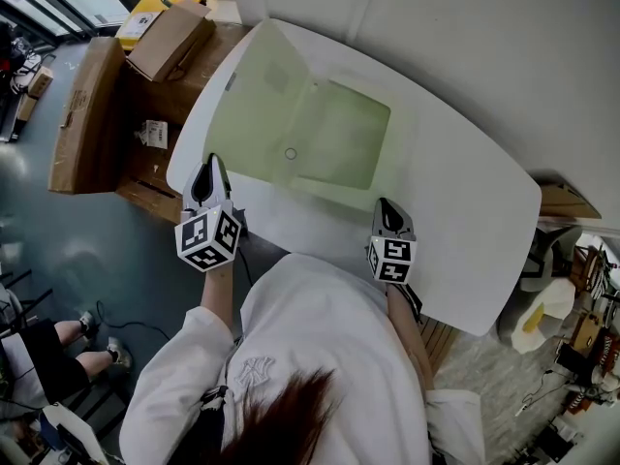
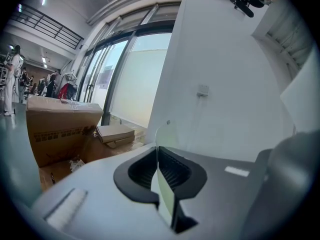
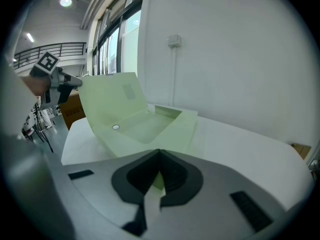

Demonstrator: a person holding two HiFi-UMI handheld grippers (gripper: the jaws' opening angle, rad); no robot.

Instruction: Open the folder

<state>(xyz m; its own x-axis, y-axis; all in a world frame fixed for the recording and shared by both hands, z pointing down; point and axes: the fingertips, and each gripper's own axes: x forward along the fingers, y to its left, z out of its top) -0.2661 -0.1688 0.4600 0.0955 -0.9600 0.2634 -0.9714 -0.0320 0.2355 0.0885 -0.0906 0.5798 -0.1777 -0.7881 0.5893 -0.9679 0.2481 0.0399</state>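
pinching the green folder (image 1: 329,143), fingers shut — left gripper (image 1: 211,166) on its cover, right gripper (image 1: 388,208) on its base.

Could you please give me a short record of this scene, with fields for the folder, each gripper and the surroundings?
folder: light green folder, open on the white table
cover: cover stands tilted up at the person's left
left gripper: left gripper shut on the cover's edge
right gripper: right gripper shut on the folder's near edge
surroundings: cardboard boxes beside the table's left end
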